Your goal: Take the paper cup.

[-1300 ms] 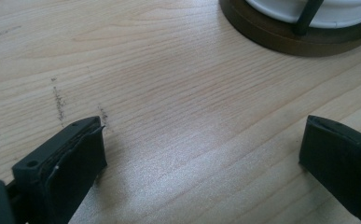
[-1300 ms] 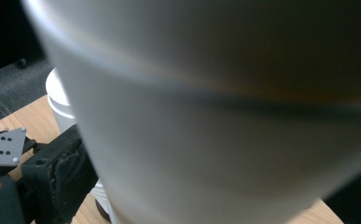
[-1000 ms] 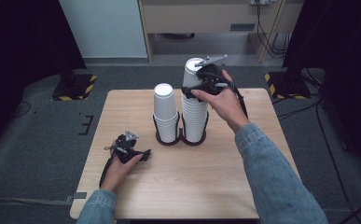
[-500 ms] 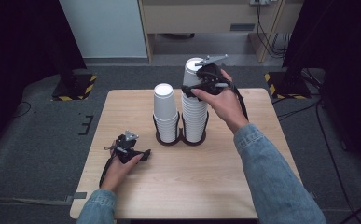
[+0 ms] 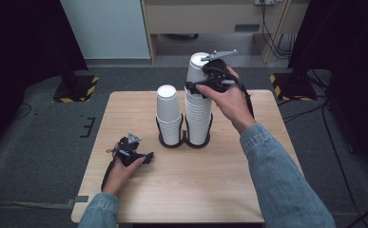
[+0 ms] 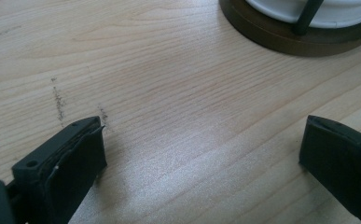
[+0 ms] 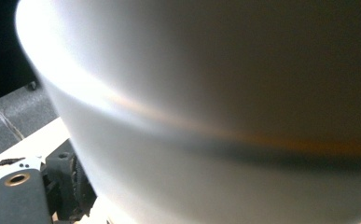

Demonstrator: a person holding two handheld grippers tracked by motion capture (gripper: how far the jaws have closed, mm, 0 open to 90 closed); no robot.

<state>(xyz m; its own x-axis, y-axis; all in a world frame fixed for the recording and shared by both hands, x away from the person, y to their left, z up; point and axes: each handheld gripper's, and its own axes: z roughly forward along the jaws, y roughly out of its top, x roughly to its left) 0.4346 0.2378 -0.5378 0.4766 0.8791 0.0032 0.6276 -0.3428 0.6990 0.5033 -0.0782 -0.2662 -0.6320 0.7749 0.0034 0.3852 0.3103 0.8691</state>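
Two stacks of white paper cups stand in a black double-ring holder (image 5: pixel 184 141) at the table's middle: a short stack (image 5: pixel 169 114) on the left and a tall stack (image 5: pixel 198 118) on the right. My right gripper (image 5: pixel 198 85) is shut on the top cup (image 5: pixel 197 66) of the tall stack, and that cup's wall (image 7: pixel 215 116) looms close in the right gripper view, with one fingertip (image 7: pixel 71 182) pressed against it. My left gripper (image 5: pixel 141 156) rests on the wood near the front left, open, with bare table between its jaws (image 6: pixel 201 154). The holder base (image 6: pixel 281 39) lies just ahead of it.
The wooden table (image 5: pixel 210 190) has free surface in front of the holder and to both sides. Dark floor surrounds it, with yellow-black striped stand feet (image 5: pixel 77 90) at the back left and back right (image 5: pixel 291 80). A cabinet stands behind.
The top cup of the tall stack has risen slightly in my right gripper. The left gripper has stayed where it was.
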